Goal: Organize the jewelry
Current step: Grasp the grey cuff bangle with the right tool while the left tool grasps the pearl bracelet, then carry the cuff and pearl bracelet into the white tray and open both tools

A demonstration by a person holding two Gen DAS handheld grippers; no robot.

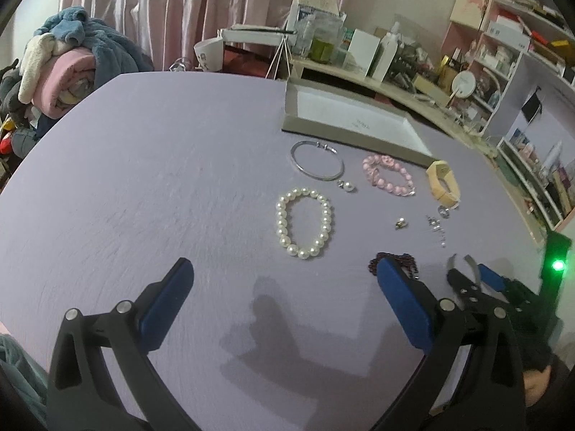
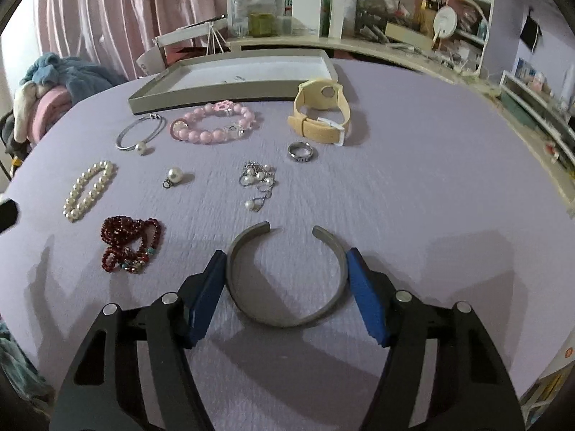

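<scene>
The right gripper [image 2: 284,280] is seen nearest, its blue pads set against both sides of the grey cuff [image 2: 287,280], which lies flat on the purple table [image 2: 431,197] with its gap facing away; the cuff appears clasped, probably for carrying to the tray [image 2: 230,89]. To the left lie the red beads [image 2: 131,244] and pearl bracelet [image 2: 88,190]. The left gripper [image 1: 284,287] is held wide apart and empty, the pearl bracelet [image 1: 303,222] just beyond it.
</scene>
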